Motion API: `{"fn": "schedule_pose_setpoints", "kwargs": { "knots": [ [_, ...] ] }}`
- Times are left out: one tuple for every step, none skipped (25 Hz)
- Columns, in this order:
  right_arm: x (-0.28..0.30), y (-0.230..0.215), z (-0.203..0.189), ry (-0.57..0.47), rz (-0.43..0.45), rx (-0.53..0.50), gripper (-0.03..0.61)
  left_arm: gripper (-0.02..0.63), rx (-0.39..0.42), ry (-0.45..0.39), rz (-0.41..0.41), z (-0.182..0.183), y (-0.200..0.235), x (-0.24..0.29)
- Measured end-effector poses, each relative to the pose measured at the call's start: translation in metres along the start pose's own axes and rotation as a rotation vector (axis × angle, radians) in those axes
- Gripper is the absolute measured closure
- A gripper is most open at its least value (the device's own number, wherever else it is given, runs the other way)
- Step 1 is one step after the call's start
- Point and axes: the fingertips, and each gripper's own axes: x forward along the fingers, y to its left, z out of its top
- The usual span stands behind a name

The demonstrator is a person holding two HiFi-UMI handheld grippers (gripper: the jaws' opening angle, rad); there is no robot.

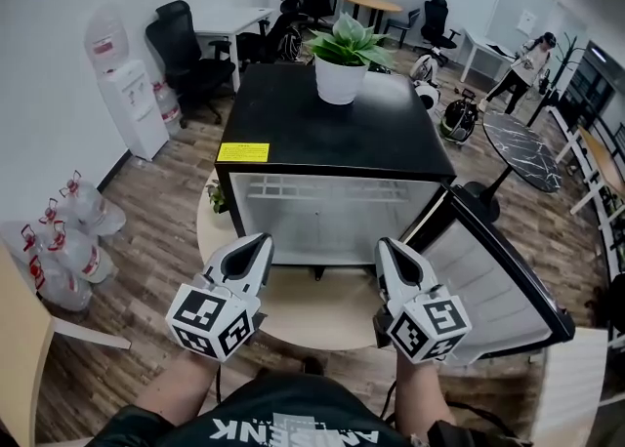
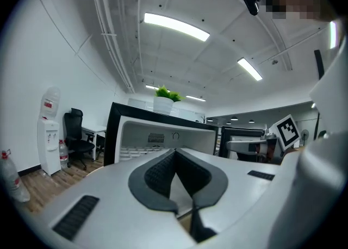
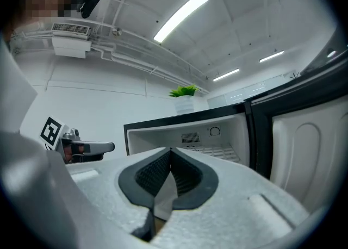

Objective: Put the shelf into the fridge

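We face the black mini fridge (image 1: 332, 133), its door (image 1: 498, 289) open and its white wire shelf (image 1: 322, 188) lying inside near the top. Our left tongs (image 1: 259, 242) and right tongs (image 1: 388, 246) hover before it, both pressed together, empty.

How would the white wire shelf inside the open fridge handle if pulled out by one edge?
The wire shelf is an open grid of thin white bars: probably stiff and light for its size. It spans the whole fridge, so a one-sided pull may skew and jam it.
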Motion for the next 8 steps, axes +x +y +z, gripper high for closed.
{"fn": "schedule_pose_setpoints", "kwargs": {
  "knots": [
    [-0.0002, 0.0008, 0.0007, 0.001, 0.006, -0.004, 0.572, 0.612, -0.004, 0.003, 0.011, 0.0002, 0.001, 0.0001],
    [-0.0006, 0.0012, 0.0017, 0.0, 0.012, -0.006, 0.572, 0.614, -0.009, 0.005, 0.018, 0.0004, 0.0016, 0.0001],
    [-0.0013, 0.001, 0.0025, -0.002, 0.012, -0.004, 0.572, 0.614, -0.012, 0.005, 0.021, 0.0006, 0.0017, -0.0001],
    [-0.002, 0.0001, 0.0029, -0.004, 0.006, -0.001, 0.572, 0.614, -0.016, 0.003, 0.019, 0.001, 0.0016, -0.0006],
    [-0.0025, -0.0007, 0.0031, -0.004, -0.001, 0.0, 0.572, 0.614, -0.019, -0.001, 0.017, 0.0014, 0.0015, -0.001],
    [-0.0028, -0.0013, 0.0031, -0.002, -0.006, -0.001, 0.572, 0.612, -0.021, -0.005, 0.015, 0.0018, 0.0015, -0.0014],
    [-0.0029, -0.0016, 0.003, 0.001, -0.009, -0.004, 0.572, 0.613, -0.022, -0.008, 0.014, 0.0024, 0.0016, -0.0018],
    [-0.0029, -0.0019, 0.0028, 0.004, -0.011, -0.006, 0.572, 0.614, -0.024, -0.012, 0.013, 0.003, 0.0017, -0.0022]
  ]
}}
